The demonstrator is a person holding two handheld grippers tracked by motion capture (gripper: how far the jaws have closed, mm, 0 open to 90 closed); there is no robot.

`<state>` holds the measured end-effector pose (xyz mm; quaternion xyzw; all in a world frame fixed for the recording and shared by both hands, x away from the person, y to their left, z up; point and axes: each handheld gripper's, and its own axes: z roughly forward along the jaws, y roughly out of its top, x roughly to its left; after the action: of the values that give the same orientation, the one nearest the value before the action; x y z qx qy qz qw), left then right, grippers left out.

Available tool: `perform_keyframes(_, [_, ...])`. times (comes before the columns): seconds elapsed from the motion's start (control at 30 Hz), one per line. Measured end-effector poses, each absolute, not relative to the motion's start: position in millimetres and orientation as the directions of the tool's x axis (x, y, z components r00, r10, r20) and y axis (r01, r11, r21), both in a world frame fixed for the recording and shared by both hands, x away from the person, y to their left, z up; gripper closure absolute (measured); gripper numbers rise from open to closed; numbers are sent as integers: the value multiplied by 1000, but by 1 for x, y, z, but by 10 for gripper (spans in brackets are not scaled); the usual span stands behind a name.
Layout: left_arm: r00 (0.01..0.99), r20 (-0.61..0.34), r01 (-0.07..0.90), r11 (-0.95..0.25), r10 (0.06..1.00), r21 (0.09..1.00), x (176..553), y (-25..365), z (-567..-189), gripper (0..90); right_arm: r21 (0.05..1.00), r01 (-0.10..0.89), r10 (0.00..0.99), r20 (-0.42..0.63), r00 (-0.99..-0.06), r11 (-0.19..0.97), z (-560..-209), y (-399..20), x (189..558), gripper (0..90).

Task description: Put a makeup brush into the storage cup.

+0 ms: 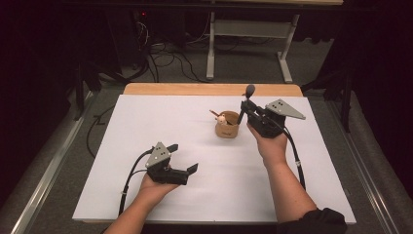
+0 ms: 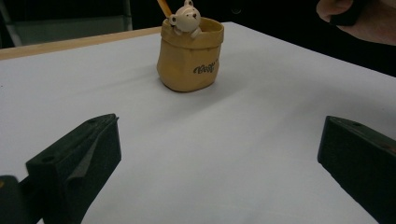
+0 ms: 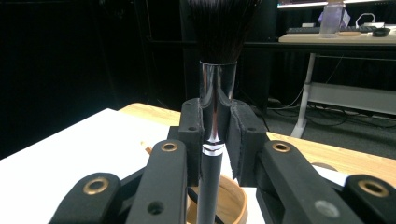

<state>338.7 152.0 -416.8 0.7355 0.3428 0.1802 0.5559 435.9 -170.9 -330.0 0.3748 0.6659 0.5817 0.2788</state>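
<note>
Right gripper (image 1: 242, 108) is holding a makeup brush (image 1: 246, 99) upright just above the near rim of the bear-faced pen holder (image 1: 227, 125), jaws clamped on the brush's shiny metal ferrule (image 3: 215, 100). Judging by this, the brush is either going into the holder or coming out of it; the handle's lower end looks to be pointing down toward the holder's opening (image 3: 233, 198) but its tip is cut off at the bottom of the right gripper view, so I cannot tell whether it is inside yet. If it is being stowed, the lowering and release are what is left. An orange pencil (image 1: 214, 113) is already standing in the holder, leaning toward the far left. The brush: dark bristle head, chrome ferrule, black handle, held vertical. The holder: a tan, sack-shaped ceramic pot with dark lettering and a small cream bear (image 2: 186, 17) peeking over its rim, sitting on the white table sheet (image 1: 146, 122) right of centre. Left gripper (image 1: 185, 158) is idling well apart near the front left, jaws spread wide, holding nothing.
</note>
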Motion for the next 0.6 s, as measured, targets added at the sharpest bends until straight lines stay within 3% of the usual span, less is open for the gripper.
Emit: perform_keyframes(0.6, [700,-130,304,-128,702,944,338,155,-415,1,979,189,827,48,-560,71,-321,-148,454,794])
